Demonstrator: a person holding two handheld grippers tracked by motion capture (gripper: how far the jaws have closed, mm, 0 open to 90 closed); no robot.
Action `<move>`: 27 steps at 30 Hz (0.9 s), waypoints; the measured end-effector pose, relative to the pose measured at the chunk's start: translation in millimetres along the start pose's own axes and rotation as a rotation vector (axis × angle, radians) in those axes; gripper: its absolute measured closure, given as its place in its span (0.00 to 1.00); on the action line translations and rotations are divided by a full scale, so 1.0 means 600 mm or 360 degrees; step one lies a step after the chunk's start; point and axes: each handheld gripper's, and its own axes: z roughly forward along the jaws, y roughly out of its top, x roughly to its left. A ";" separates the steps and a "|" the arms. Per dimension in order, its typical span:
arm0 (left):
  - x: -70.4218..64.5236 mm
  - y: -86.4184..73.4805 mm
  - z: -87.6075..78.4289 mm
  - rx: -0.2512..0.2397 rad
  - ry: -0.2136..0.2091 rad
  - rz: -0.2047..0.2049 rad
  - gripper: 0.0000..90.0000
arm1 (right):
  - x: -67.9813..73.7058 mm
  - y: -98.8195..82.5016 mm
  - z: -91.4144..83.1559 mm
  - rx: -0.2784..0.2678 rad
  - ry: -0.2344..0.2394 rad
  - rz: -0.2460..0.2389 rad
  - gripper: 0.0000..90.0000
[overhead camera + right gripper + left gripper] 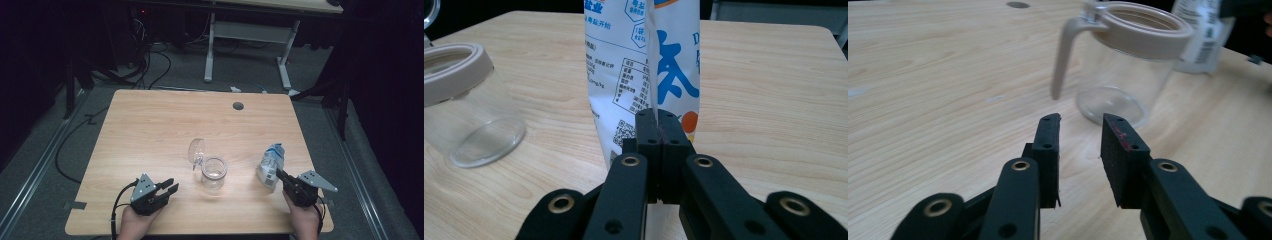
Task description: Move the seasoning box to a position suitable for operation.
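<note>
A clear glass jar [214, 172] with a beige rim, a handle and a flipped-up lid [196, 150] stands near the table's front middle. My left gripper [170, 186] rests to its left, open, with nothing between its fingers; in the left gripper view, the left gripper [1080, 120] points at the jar [1128, 75]. A white and blue printed bag [270, 162] stands upright to the jar's right. My right gripper [278, 173] is at its base. In the right gripper view, the right gripper [658, 116] is shut on the bag [644, 65], pinching its lower seam, with the jar [469, 115] at left.
The wooden table [150, 125] has a round cable hole [238, 106] near its far edge. Beyond it stand a white desk frame [210, 50] and cables on the grey floor. The table's edges drop off on both sides.
</note>
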 end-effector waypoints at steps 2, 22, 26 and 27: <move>-0.003 -0.002 0.001 0.0011 -0.0021 0.0035 0.72 | 0.002 0.001 -0.002 0.0010 0.0002 0.0001 1.00; -0.004 -0.012 -0.012 -0.0072 -0.0131 0.0025 0.70 | 0.030 0.090 -0.011 0.0445 0.0044 -0.0151 1.00; -0.002 -0.013 -0.013 -0.0075 -0.0123 0.0014 0.70 | 0.035 0.104 -0.009 0.0513 0.0065 -0.0171 1.00; -0.002 -0.013 -0.013 -0.0076 -0.0122 0.0012 0.70 | 0.035 0.107 -0.008 0.0529 0.0072 -0.0179 1.00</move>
